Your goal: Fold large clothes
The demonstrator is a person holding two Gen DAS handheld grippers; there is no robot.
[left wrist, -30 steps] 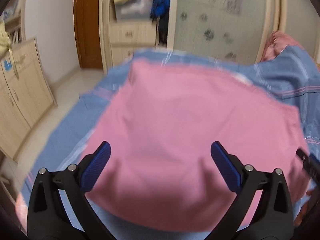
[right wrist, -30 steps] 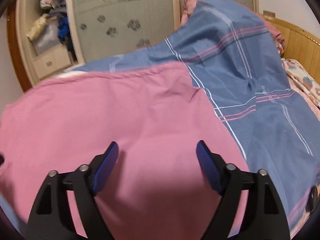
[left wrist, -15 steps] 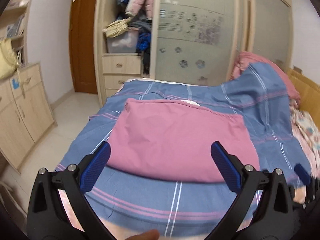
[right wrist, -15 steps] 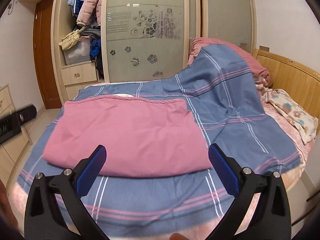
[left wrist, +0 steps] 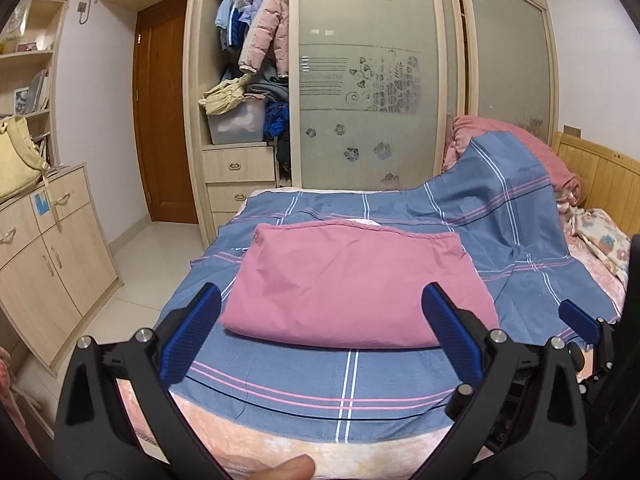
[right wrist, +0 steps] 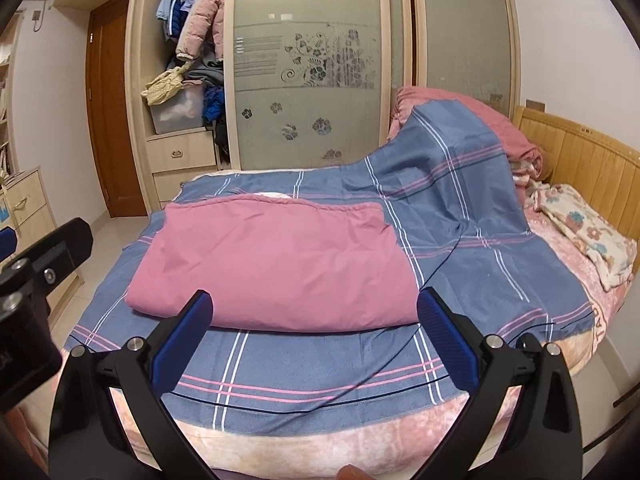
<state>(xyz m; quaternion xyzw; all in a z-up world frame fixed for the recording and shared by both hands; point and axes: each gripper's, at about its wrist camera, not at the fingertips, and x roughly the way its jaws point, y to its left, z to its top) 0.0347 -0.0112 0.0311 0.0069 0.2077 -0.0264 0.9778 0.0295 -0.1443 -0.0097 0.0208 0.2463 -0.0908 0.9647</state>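
The left black gripper with blue pads and the right one hover level, jaws wide apart and empty. The folded pink cloth lies at twelve o'clock on the blue checked bedsheet.

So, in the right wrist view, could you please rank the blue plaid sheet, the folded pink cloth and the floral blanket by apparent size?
1. Blue plaid sheet, clearly largest.
2. Folded pink cloth.
3. Floral blanket, smallest, though it lies farther off and partly bunched, so its true size is unsure.

Left claw and right claw both gape empty, seemingly side by side.
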